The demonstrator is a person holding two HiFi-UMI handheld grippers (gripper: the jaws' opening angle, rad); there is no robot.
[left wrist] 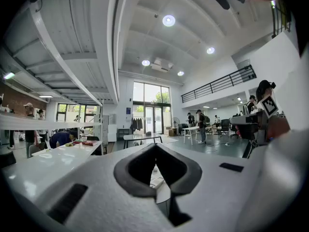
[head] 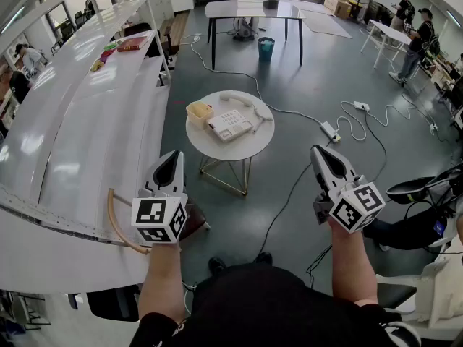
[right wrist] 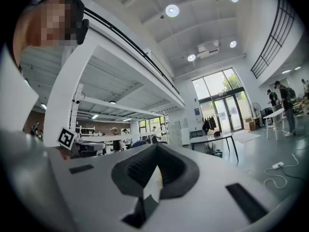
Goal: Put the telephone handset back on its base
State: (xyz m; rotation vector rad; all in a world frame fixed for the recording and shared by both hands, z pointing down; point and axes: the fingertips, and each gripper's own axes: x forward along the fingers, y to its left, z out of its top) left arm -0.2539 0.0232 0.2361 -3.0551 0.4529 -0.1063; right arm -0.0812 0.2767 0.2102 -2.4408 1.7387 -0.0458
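On a small round white table stands the white telephone base. The white handset lies on the tabletop just behind the base, off its cradle, with the coiled cord running round to the right. My left gripper hangs near the table's lower left edge, well short of the phone, jaws shut and empty. My right gripper is out to the right of the table over the floor, also shut with nothing in it. In each gripper view the jaw tips meet.
A yellow container sits beside the base on the table. A long white counter runs along the left. Cables and a power strip cross the floor at the right. A blue bin and a larger table stand behind.
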